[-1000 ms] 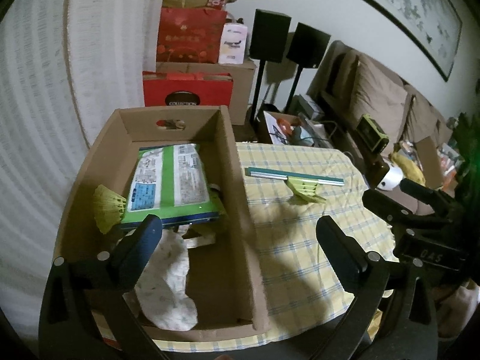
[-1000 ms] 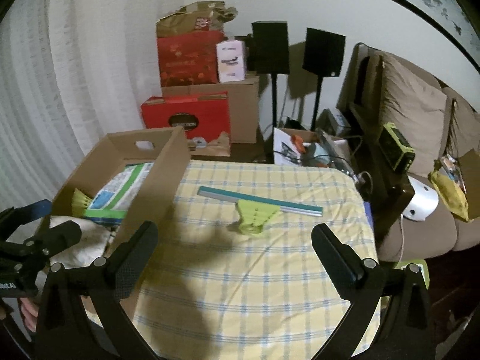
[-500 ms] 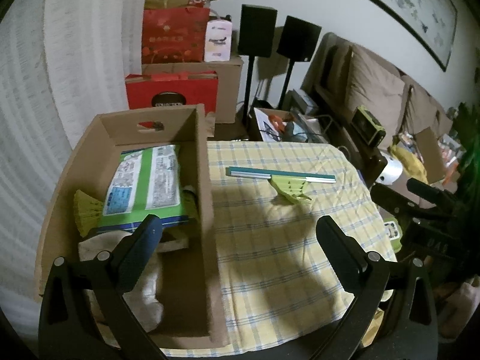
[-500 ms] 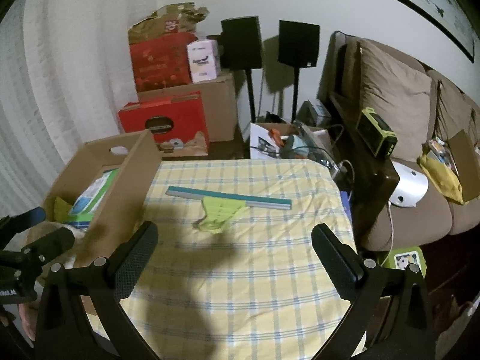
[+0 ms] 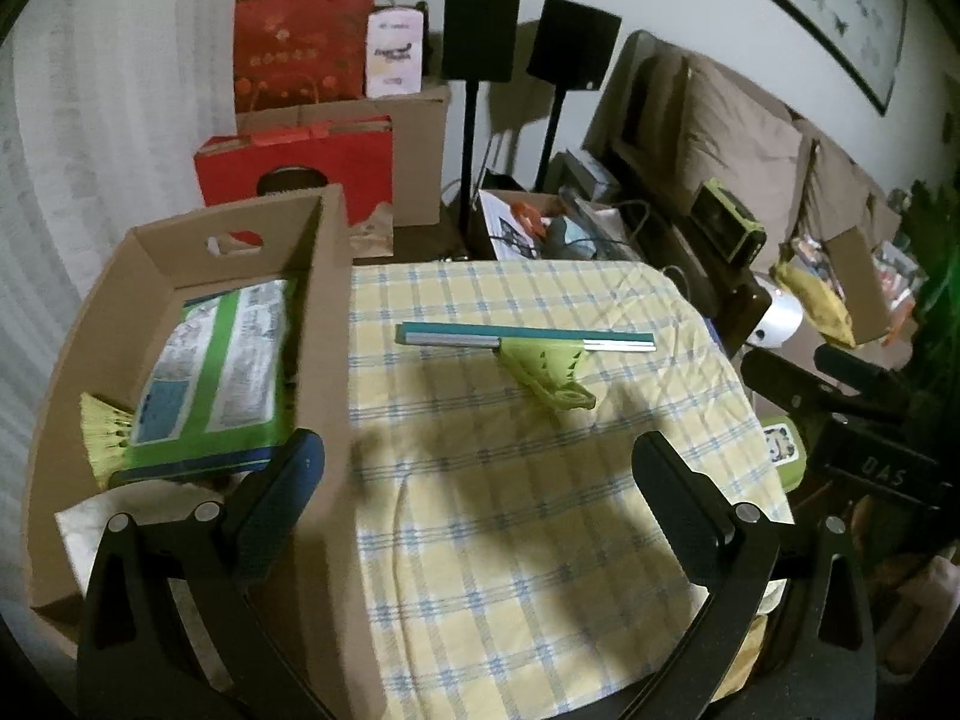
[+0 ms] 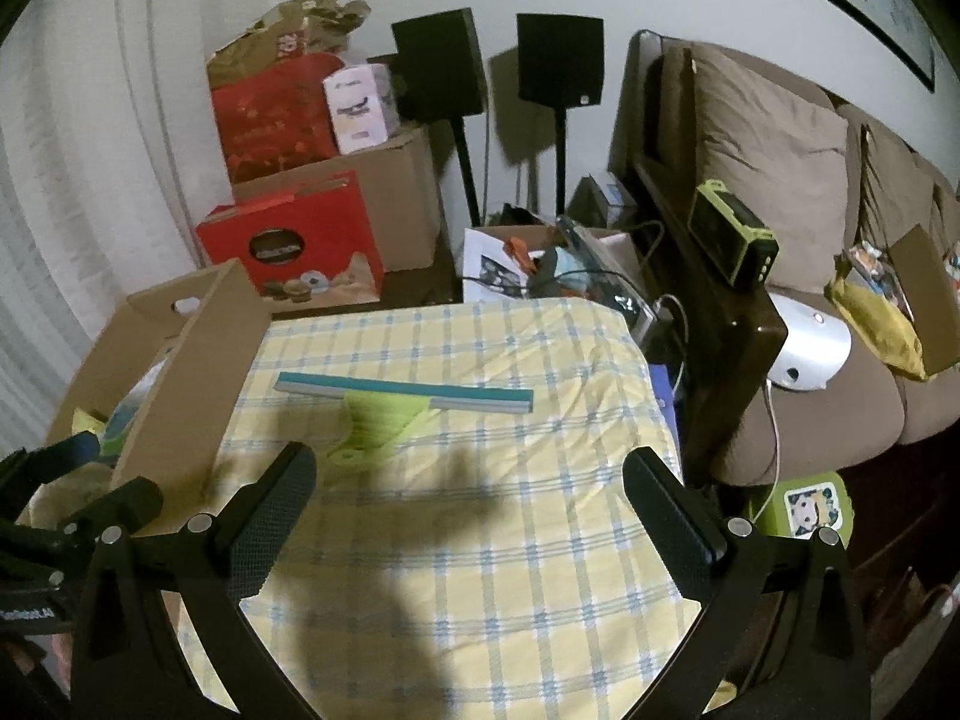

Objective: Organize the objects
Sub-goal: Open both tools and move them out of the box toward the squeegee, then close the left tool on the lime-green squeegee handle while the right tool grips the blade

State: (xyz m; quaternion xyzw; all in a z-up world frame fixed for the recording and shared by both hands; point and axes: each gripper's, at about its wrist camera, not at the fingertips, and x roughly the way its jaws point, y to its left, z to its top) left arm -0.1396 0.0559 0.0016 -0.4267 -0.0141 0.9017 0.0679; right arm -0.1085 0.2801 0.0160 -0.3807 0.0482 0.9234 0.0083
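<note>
A green-handled squeegee with a teal blade (image 5: pixel 528 348) lies on the yellow checked tablecloth (image 5: pixel 510 510); it also shows in the right wrist view (image 6: pixel 396 402). A cardboard box (image 5: pixel 324 324) stands on the table's left and holds a green wipes pack (image 5: pixel 222 372), a green brush (image 5: pixel 102 432) and white cloth. My left gripper (image 5: pixel 480 480) is open and empty, near the table's front edge beside the box wall. My right gripper (image 6: pixel 474 504) is open and empty, short of the squeegee handle.
Red boxes and bags (image 5: pixel 300 162) and cardboard boxes are stacked behind the table. Two black speakers on stands (image 6: pixel 498 66) stand by the wall. A brown sofa (image 6: pixel 780 180) with clutter is on the right. The right gripper's body shows at the right of the left wrist view (image 5: pixel 852 420).
Both views have shifted: the left gripper has moved right, from over the box to over the tablecloth. The right gripper has moved closer to the squeegee. Both stay open and empty.
</note>
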